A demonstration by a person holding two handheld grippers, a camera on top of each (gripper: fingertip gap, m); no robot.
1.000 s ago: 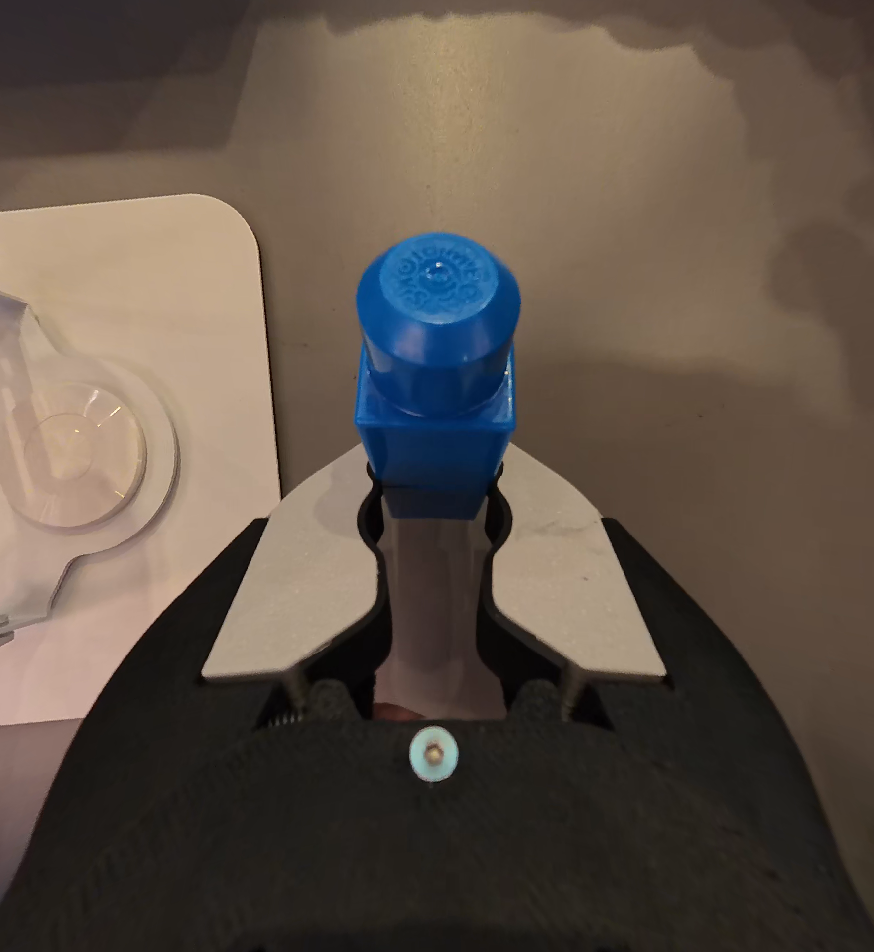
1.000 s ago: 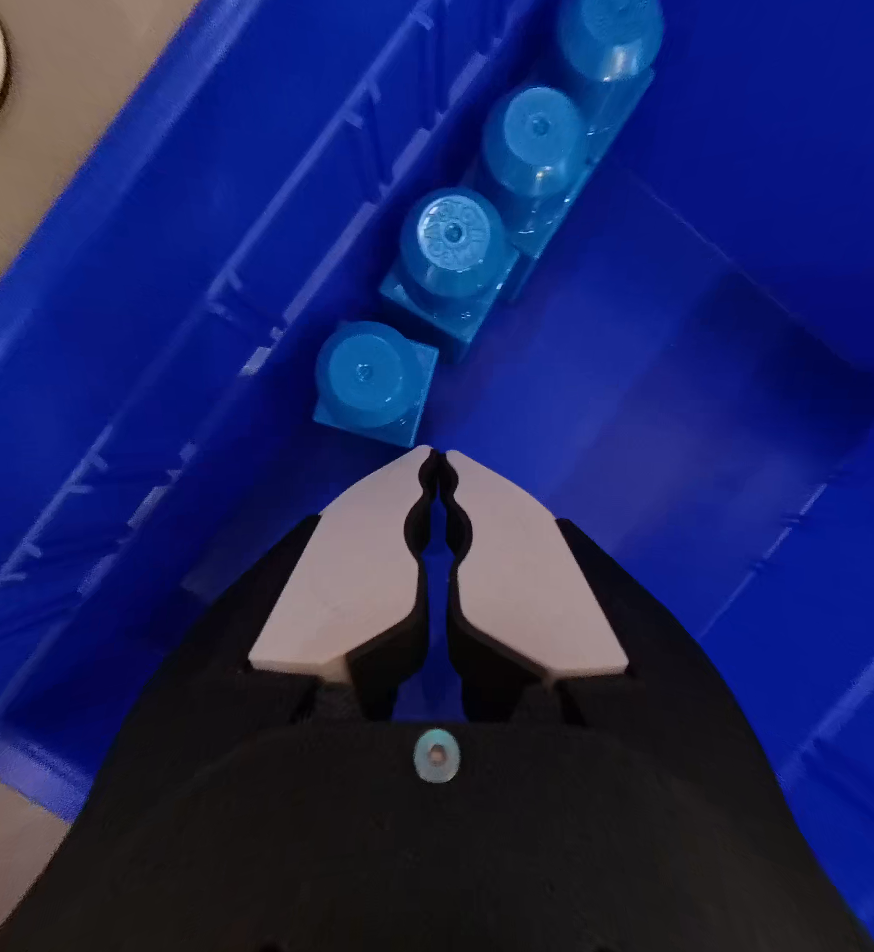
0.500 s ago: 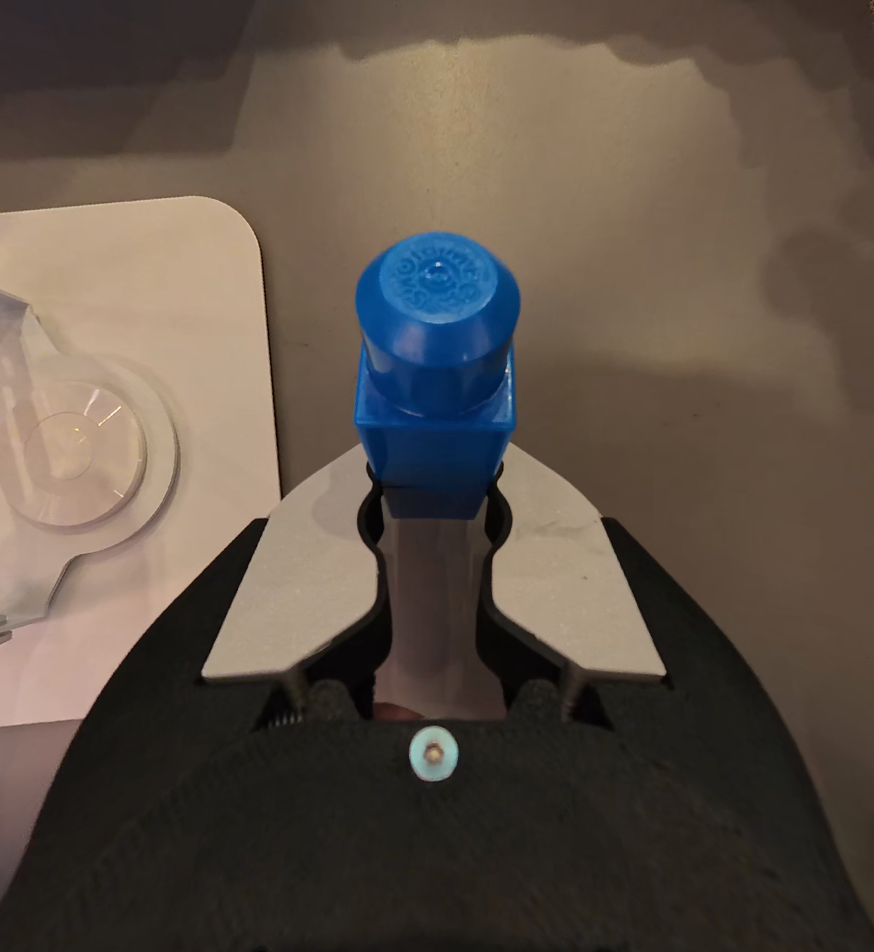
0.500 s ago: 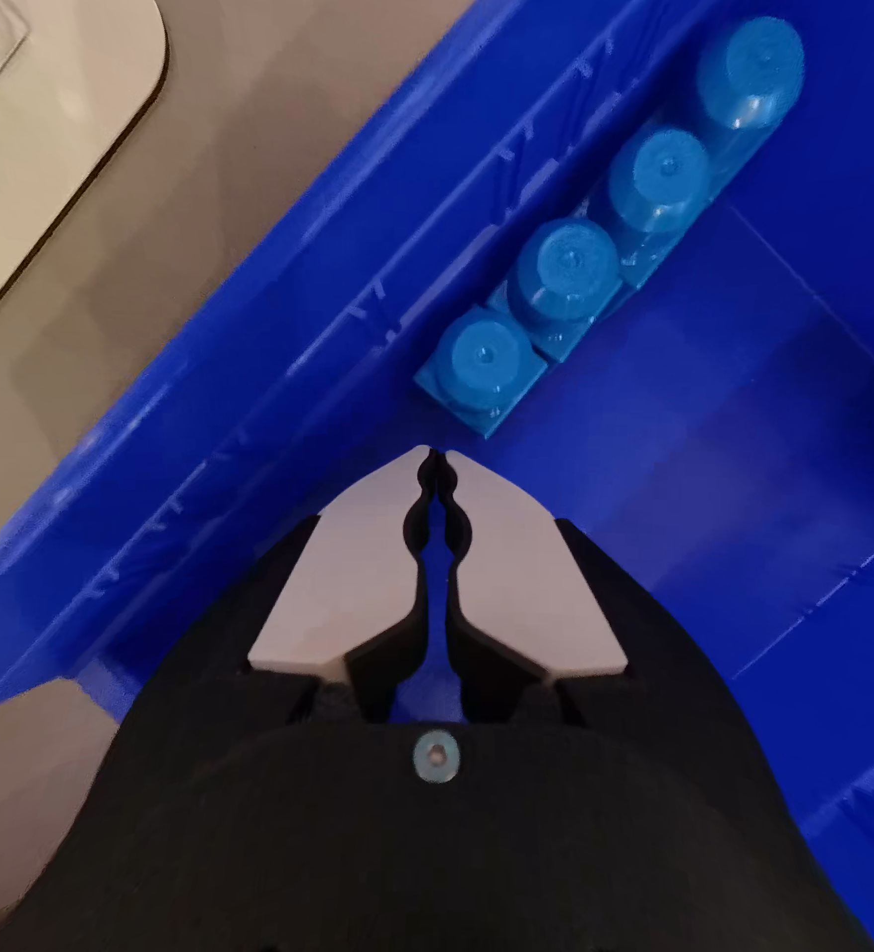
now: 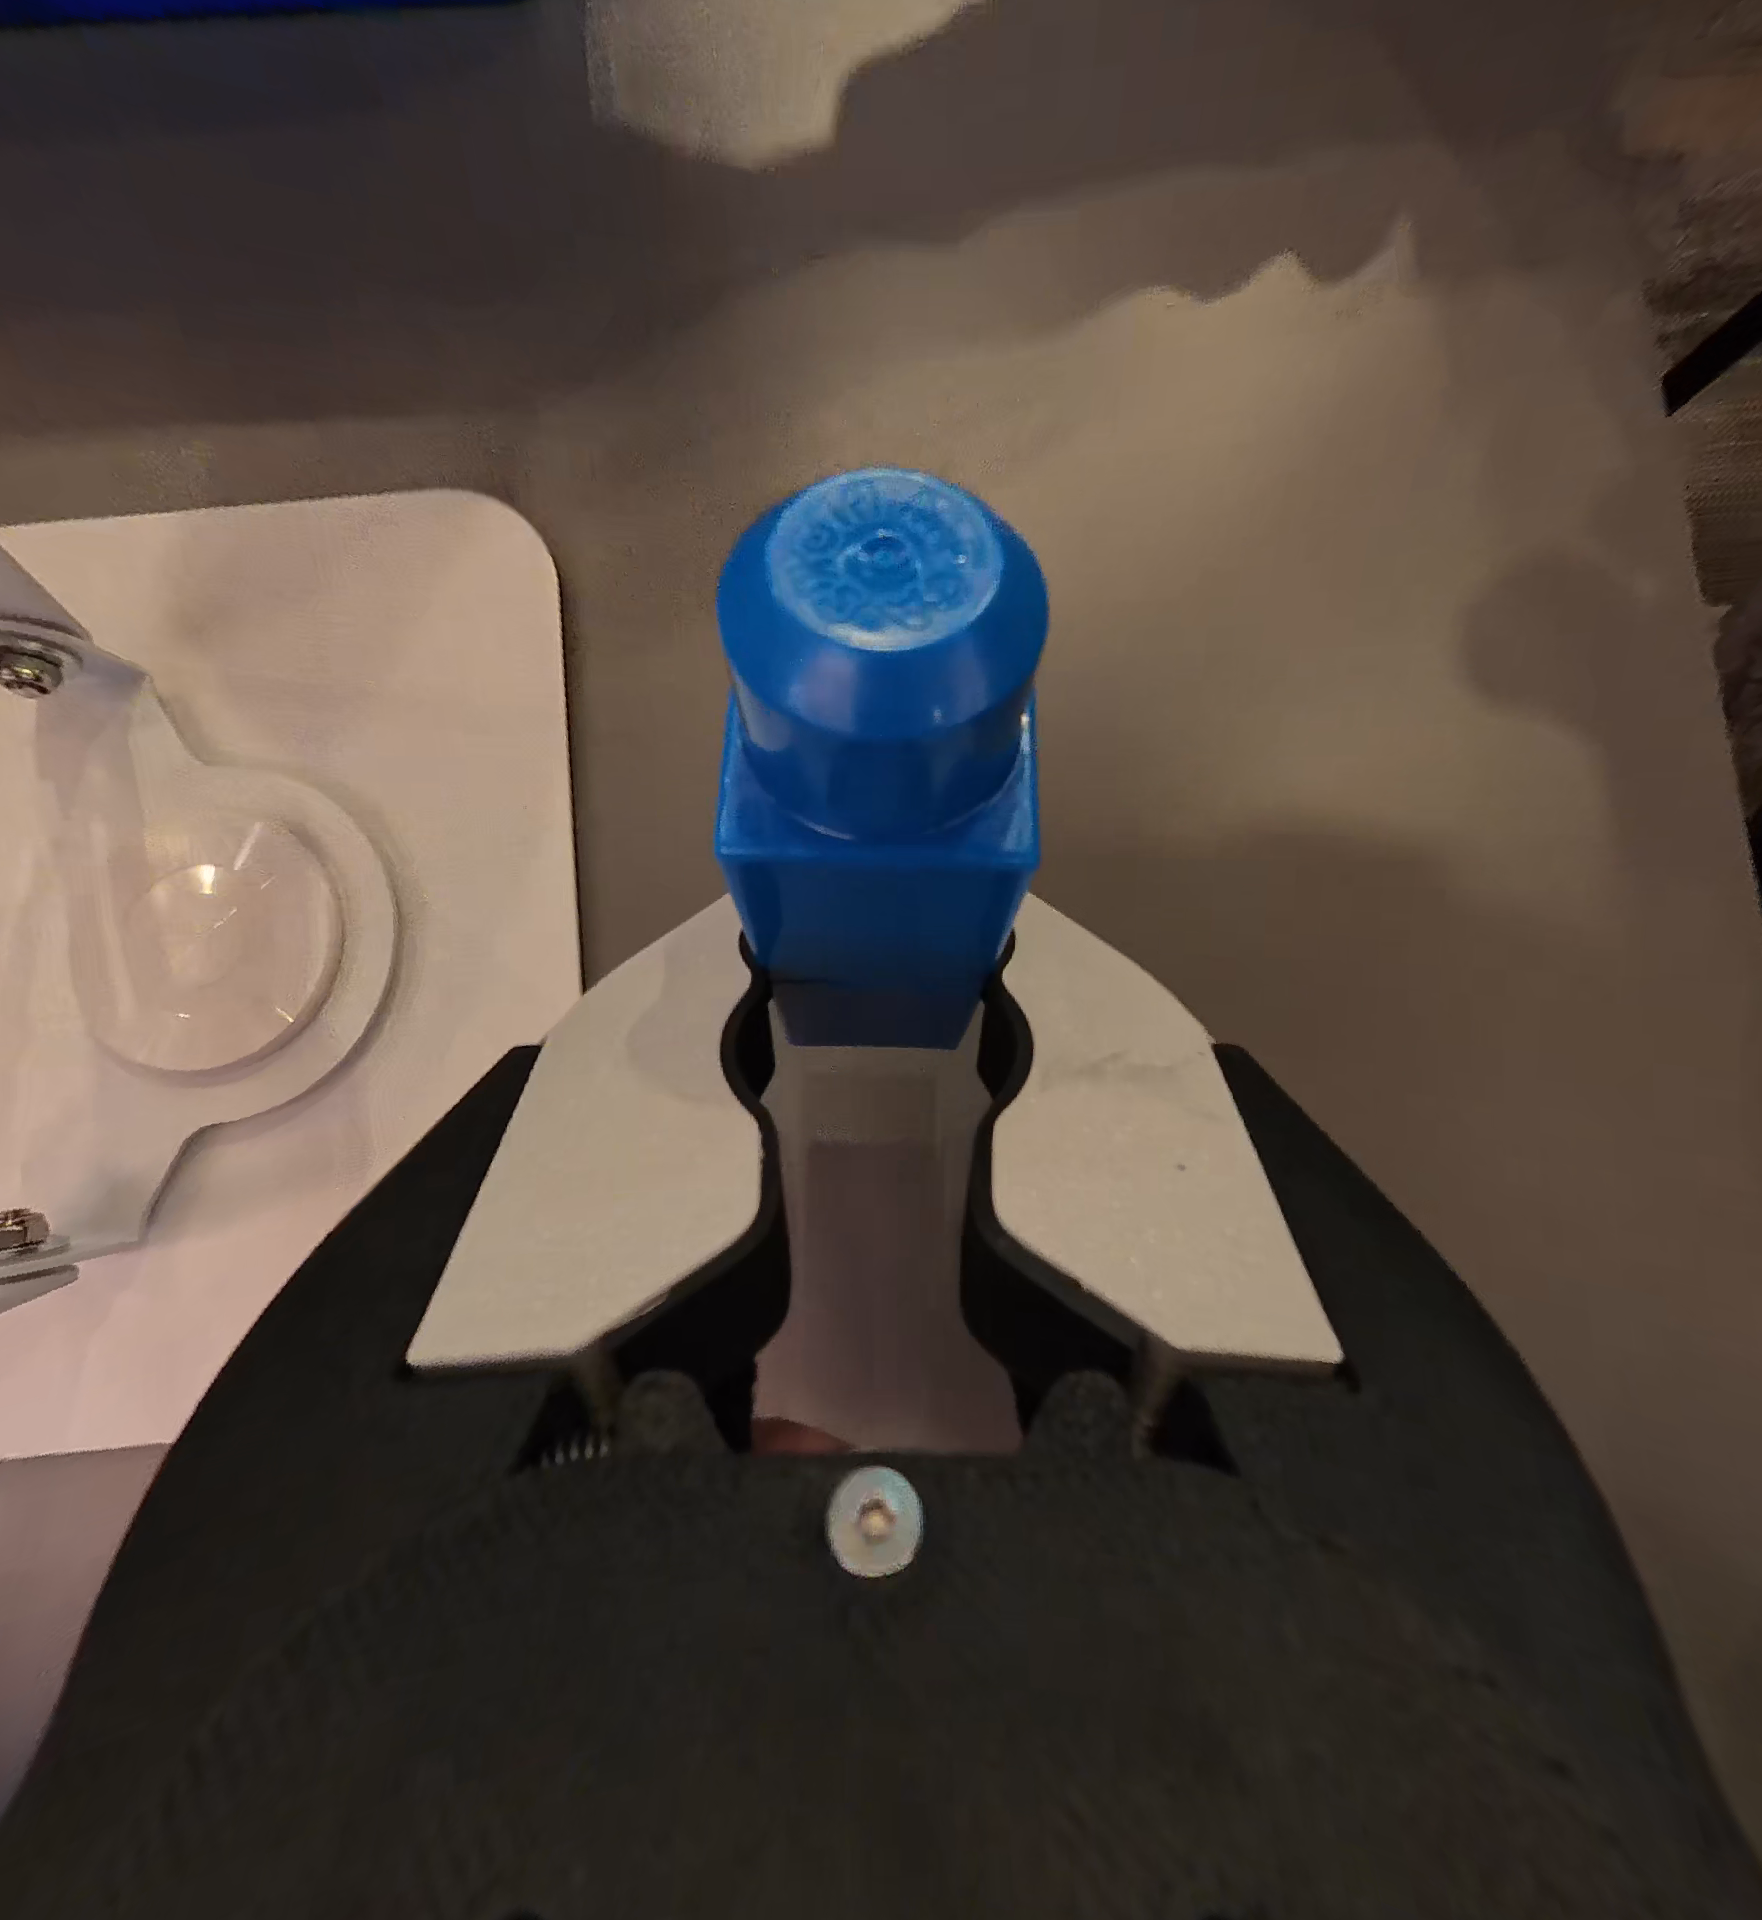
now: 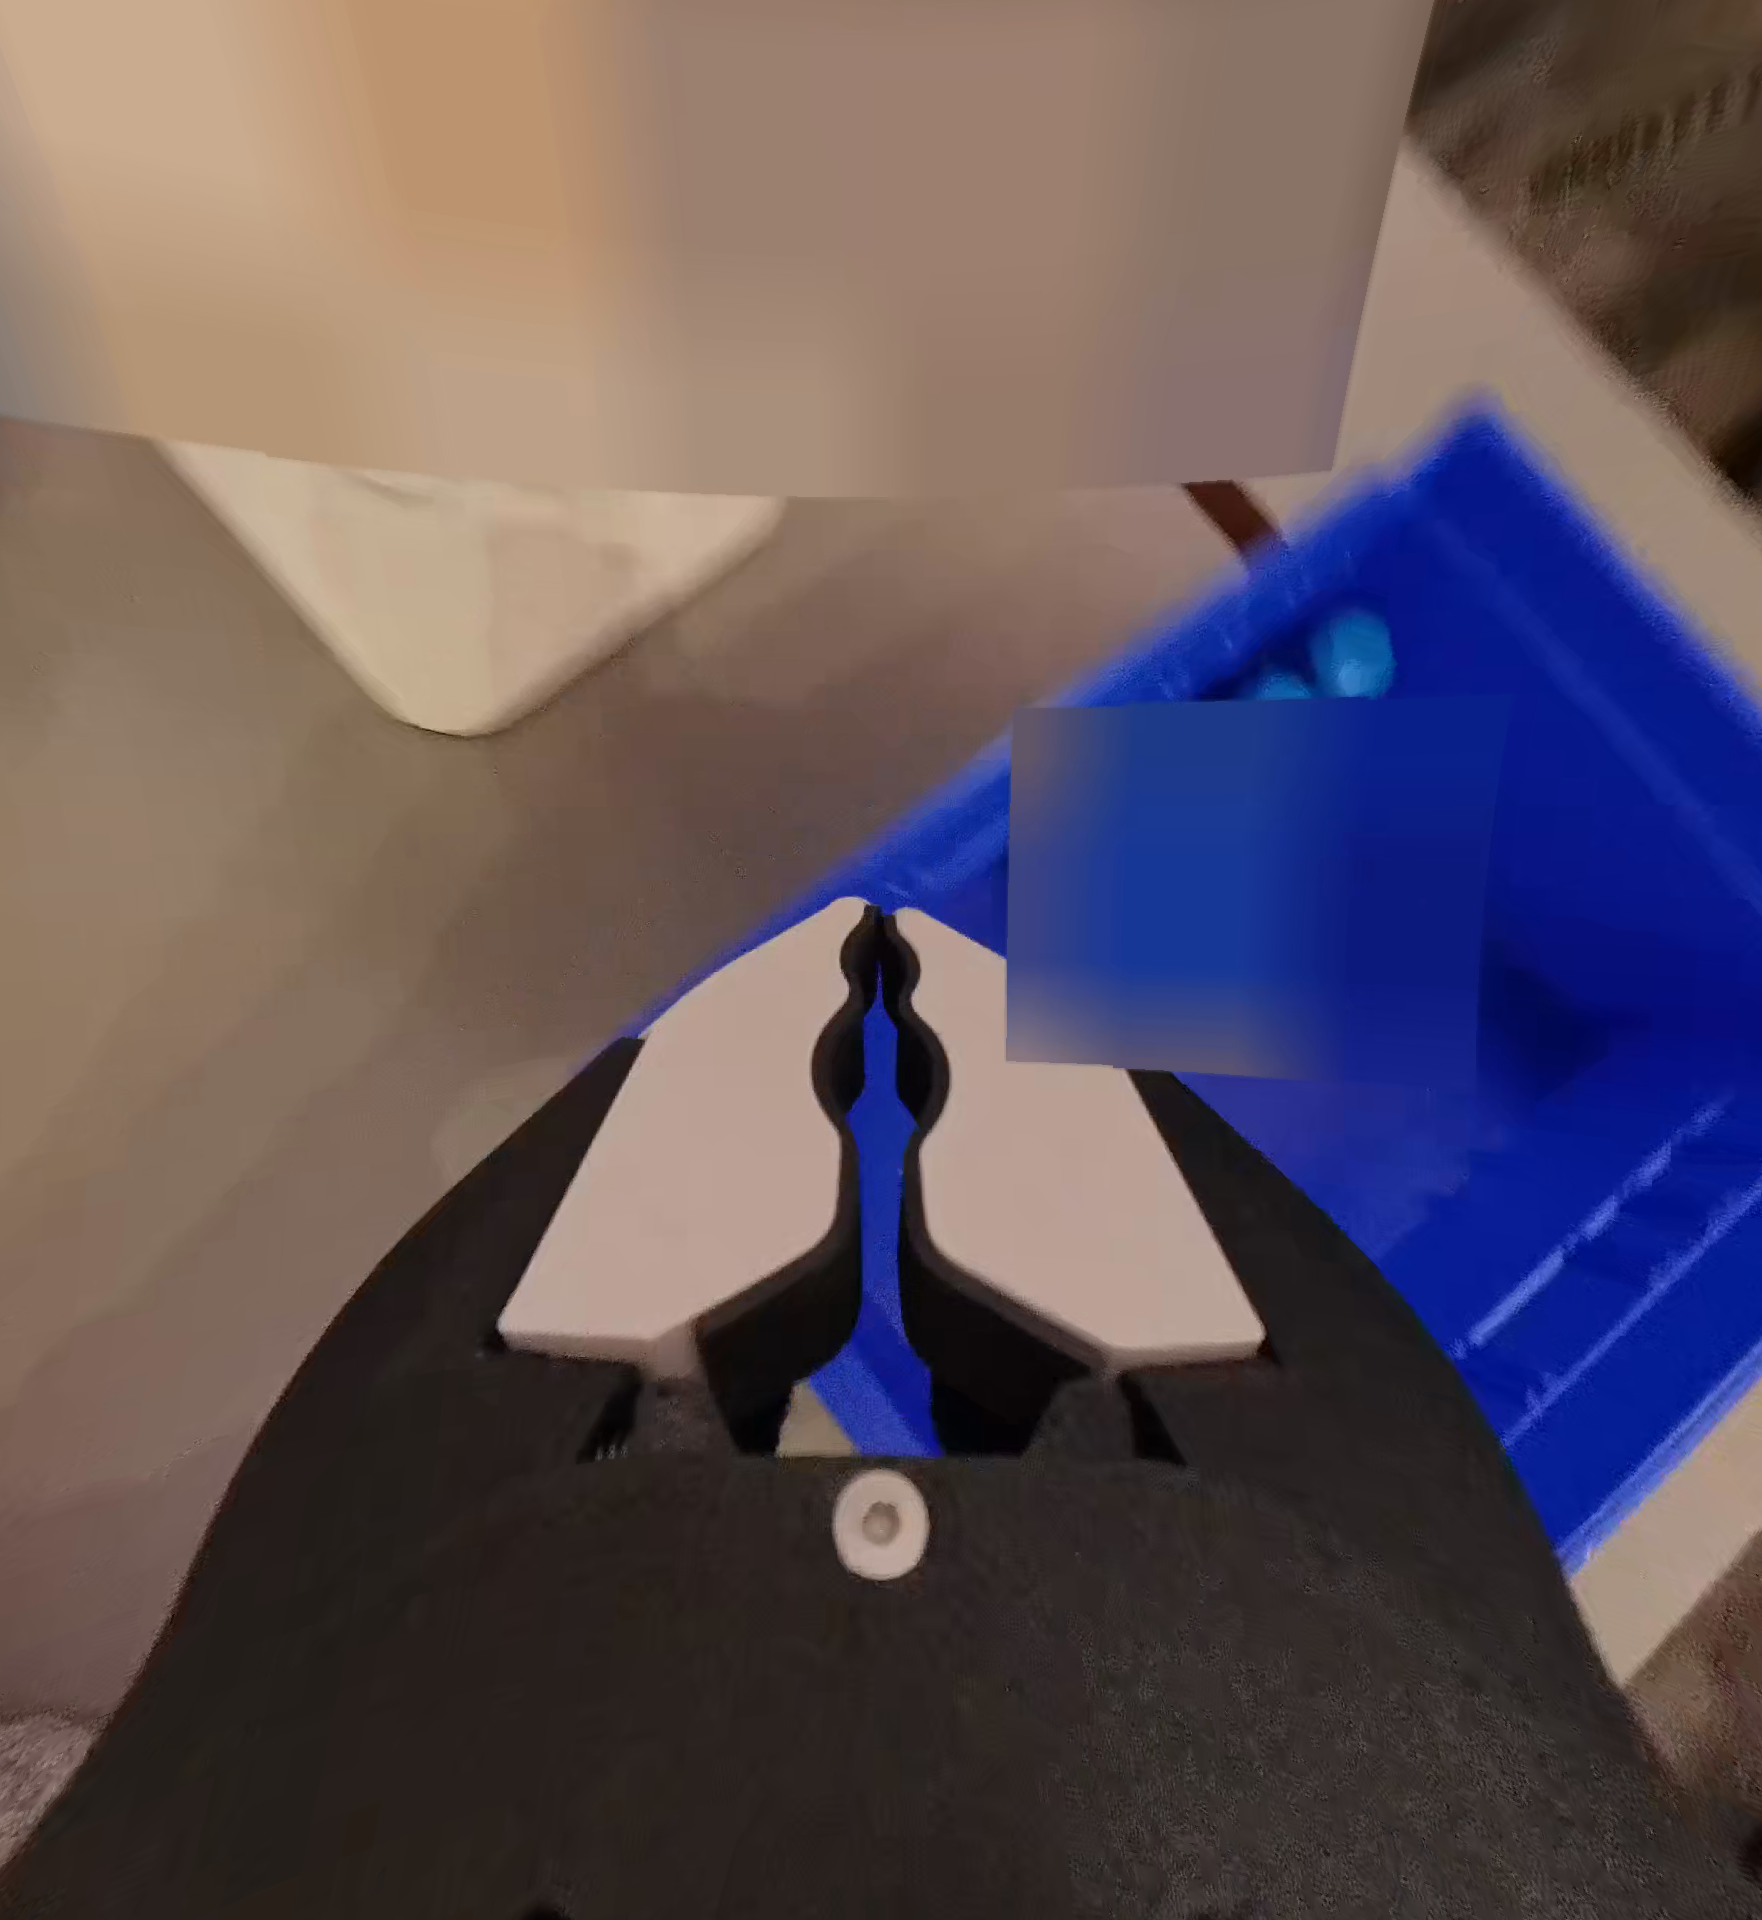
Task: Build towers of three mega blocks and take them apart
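One blue plastic single-stud block (image 5: 877, 831) sits clamped by its lower body in the left gripper (image 5: 877, 987) above the grey table (image 5: 1272, 727), the right gripper (image 6: 875, 920) closed and empty near the blue plastic bin (image 6: 1635, 935), so the shallow grip could let it twist out.

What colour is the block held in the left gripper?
Blue block; clearest in the left wrist view.

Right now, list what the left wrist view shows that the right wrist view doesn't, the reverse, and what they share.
Only the left wrist view: the left tool shut on a blue block, stud pointing away, and a clear bracket bolted onto a white board.

Only the right wrist view: the right tool, shut and empty, at the rim of a blue bin with blue blocks inside.

Both: the grey tabletop; a white board corner shows in the right view too, possibly the same board.
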